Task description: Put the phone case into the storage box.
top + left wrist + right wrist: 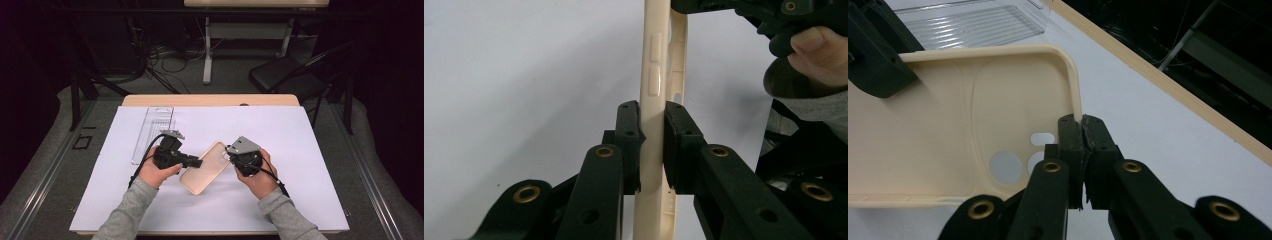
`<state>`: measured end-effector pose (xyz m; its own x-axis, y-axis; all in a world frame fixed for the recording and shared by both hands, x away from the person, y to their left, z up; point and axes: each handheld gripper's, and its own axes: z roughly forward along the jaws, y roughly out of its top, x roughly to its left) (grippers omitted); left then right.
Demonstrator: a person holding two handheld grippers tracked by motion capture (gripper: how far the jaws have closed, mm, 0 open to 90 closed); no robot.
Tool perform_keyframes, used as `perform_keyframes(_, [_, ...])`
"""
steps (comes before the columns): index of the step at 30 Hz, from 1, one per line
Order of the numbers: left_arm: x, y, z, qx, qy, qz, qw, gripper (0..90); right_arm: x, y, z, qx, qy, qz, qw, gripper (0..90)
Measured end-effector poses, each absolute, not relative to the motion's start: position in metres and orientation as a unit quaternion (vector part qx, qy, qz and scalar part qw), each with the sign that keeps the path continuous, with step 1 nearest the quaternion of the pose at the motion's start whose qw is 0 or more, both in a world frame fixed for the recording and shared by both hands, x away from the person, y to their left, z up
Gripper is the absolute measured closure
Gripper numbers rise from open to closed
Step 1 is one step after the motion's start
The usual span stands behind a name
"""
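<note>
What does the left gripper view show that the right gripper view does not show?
Left gripper view alone: the phone case edge-on with its side buttons, and a hand with a grey sleeve. Right gripper view alone: the case's inner face with camera holes, the clear plastic tray behind it, and the table edge. Both share the beige case, clamped at an edge between black jaws, over the white sheet.
</note>
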<state>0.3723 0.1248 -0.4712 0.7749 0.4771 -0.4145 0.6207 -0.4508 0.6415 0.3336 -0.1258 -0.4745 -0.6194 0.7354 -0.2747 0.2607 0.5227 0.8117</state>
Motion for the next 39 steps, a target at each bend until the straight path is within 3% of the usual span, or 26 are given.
perform_keyframes(14, [0.3730,0.1253,-0.4714,0.862,0.298,-0.063,0.404,80.3,0.3338,-0.1254,-0.4753,0.306,0.816,0.383,0.306,88.1])
perform_keyframes(39, [0.3719,0.1255,-0.4701,0.861,0.301,-0.066,0.406,80.8,0.3336,-0.1248,-0.4762,0.307,0.816,0.383,0.305,87.5])
